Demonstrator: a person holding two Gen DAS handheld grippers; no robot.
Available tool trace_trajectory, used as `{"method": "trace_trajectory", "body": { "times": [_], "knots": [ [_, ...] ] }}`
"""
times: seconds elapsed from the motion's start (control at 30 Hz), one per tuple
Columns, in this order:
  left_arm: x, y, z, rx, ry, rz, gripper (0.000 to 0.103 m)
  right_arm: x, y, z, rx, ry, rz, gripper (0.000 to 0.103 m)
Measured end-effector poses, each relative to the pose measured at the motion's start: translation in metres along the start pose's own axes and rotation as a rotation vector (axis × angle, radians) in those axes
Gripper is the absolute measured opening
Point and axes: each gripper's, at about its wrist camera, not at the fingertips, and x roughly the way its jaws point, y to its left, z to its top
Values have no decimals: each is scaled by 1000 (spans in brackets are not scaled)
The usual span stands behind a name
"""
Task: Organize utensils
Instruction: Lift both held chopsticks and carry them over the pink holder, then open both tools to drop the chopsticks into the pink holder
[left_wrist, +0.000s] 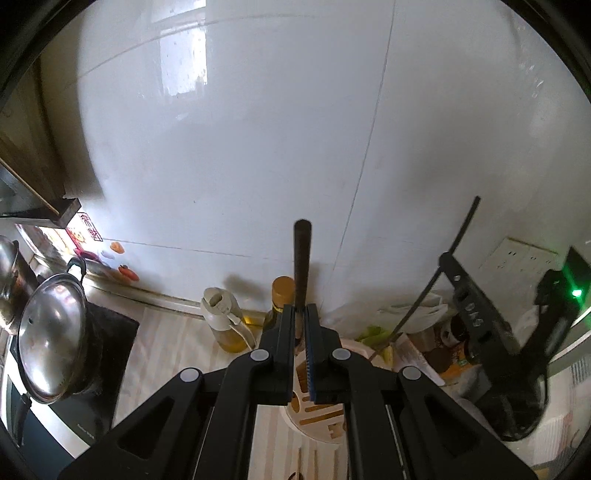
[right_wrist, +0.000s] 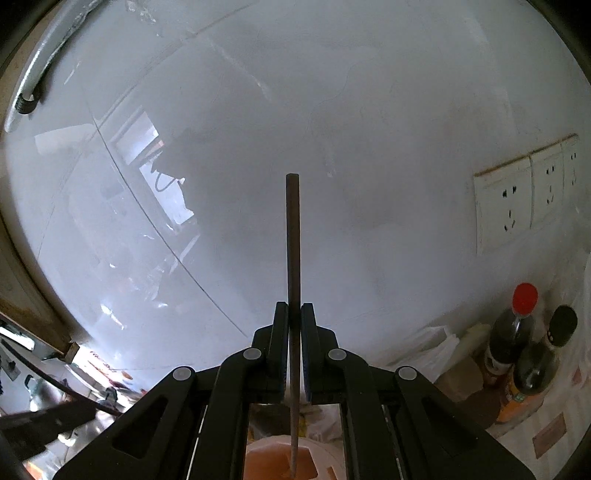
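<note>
The left gripper (left_wrist: 300, 314) is squeezing one dark chopstick (left_wrist: 302, 266) between its two fingers. The stick is standing almost straight up, and its top end is poking high above the fingers. Right under this gripper is sitting a round, pale utensil holder (left_wrist: 314, 413) with slots in its top. This holder is the place to watch.

The right gripper (right_wrist: 294, 314) is also pinching a thin dark chopstick (right_wrist: 292, 240). In its own view, the low tip of that stick is hanging just above the holder's opening (right_wrist: 273, 461). From the left wrist view, the right gripper (left_wrist: 476, 306) is hovering to the right of the holder, and its stick (left_wrist: 436, 280) is leaning.

Behind the holder, an oil bottle (left_wrist: 221, 317) and a brown-capped bottle (left_wrist: 282, 295) are standing by the white wall. Far to the left of the holder, a shiny pot with a lid (left_wrist: 51, 332) is sitting on the stove. To the right of the holder there are two dark sauce bottles (right_wrist: 517, 332).

I think the step right now is dropping the sticks into the holder. To do it well, each stick should be held straight up, with its tip lined up over one slot. It is best to go down slowly and let go only when the tip is inside. A leaning stick could bump the rim and fall out.
</note>
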Motion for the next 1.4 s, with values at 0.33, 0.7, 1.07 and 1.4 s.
{"method": "trace_trajectory", "body": {
  "times": [0.33,0.7,1.07,1.4],
  "knots": [
    [9,-6,-20,-1,72,-57,3,9,4,-12,-38,17,24,6],
    [46,-8,-48,10,178,-58,4,8,4,-36,-135,124,61,7],
    [0,15,-46,-34,43,-41,80,-31,8,-50,-220,285,106,56],
    [-27,38,-78,27,-78,113,103,-81,27,-80,-407,249,-186,103]
  ]
}}
